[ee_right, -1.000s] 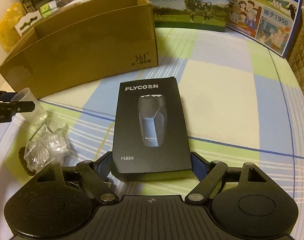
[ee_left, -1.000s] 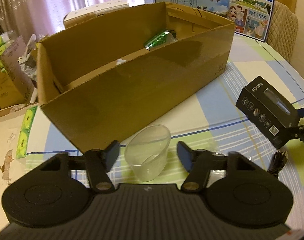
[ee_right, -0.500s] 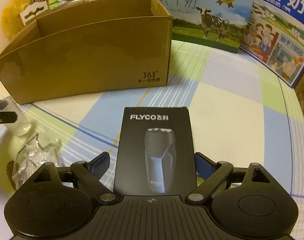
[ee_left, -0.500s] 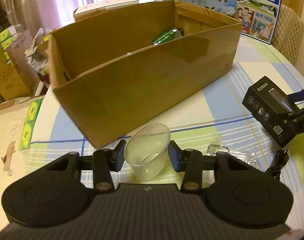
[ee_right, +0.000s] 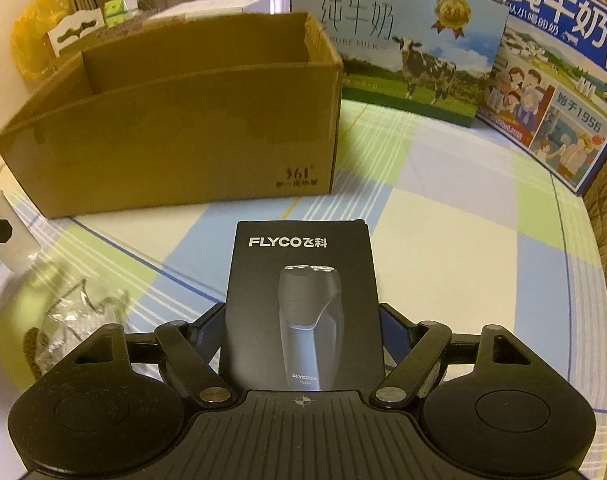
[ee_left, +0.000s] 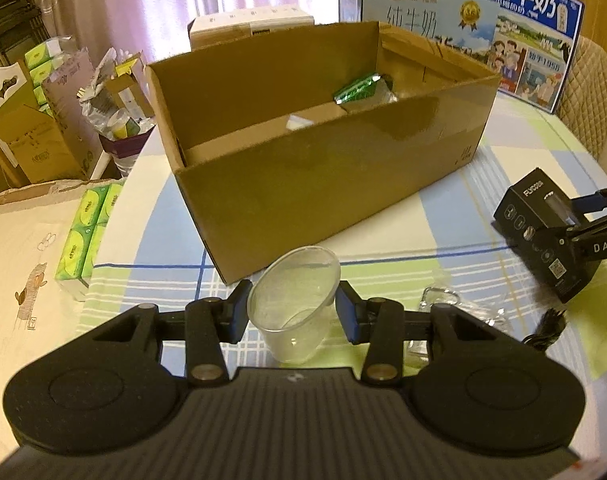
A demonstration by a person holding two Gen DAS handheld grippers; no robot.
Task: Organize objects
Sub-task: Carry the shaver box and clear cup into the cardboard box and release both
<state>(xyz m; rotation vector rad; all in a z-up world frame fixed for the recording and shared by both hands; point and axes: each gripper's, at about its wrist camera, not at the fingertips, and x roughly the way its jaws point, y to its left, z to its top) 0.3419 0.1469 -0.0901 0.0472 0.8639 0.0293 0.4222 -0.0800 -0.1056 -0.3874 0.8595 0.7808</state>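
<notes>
The flat black cardboard shaver box [ee_right: 301,304] reads "FLYCO" in white above a pictured shaver. The open brown corrugated carton [ee_right: 175,160] carries a small "361°" mark near its lower corner. Behind it stand a pale blue milk case [ee_right: 407,40] printed "PURE MILK" with a cow, and a dark blue milk case [ee_right: 559,80] marked "1956".

Only the left wrist view looks into the carton [ee_left: 323,184], where a green foil packet [ee_left: 357,88] lies.

The left gripper [ee_left: 291,312] has its fingers pressed on the clear plastic cup [ee_left: 295,304], held above the checked surface [ee_left: 483,184] before the carton. The right gripper [ee_right: 303,328] is closing its fingers, which touch both edges of the shaver box.
</notes>
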